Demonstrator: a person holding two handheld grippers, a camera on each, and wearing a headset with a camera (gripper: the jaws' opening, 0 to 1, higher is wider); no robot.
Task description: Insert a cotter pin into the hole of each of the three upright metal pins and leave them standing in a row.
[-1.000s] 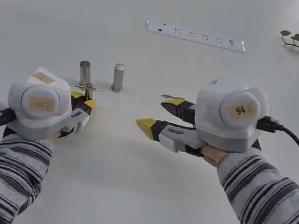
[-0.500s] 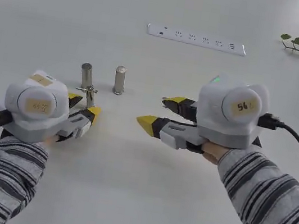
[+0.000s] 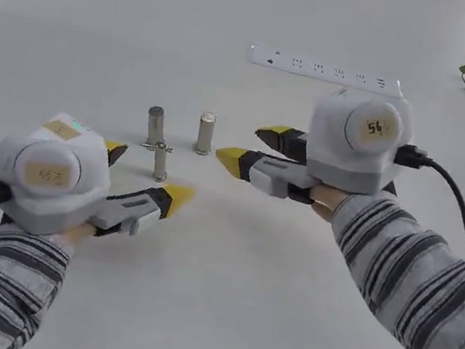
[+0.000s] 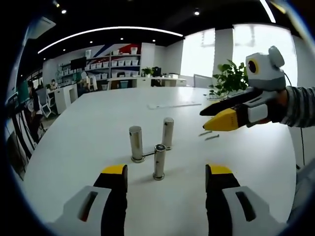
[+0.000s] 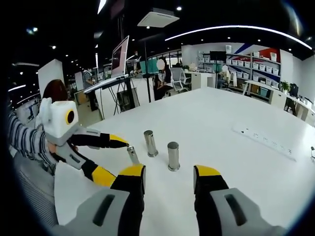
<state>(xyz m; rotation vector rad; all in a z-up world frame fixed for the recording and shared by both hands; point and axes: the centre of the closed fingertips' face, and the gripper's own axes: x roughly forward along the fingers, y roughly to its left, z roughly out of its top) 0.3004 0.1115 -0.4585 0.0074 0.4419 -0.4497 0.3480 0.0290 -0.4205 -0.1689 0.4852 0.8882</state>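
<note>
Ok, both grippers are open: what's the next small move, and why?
Probably pick up what looks like a loose cotter pin with the open right gripper: the front pin already carries one, while the rear-left pin and rear-right pin look bare.

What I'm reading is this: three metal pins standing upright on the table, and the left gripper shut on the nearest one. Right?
Not quite. The left gripper is open, not shut. The left gripper view shows its jaws apart and the nearest pin standing free, untouched. The rest holds.

Bright, even light.
3 metal pins (image 3: 206, 133) cast faint soft shadows; fisheye bends both gripper views' edges; ceiling light strip (image 4: 113, 28) glares.
</note>
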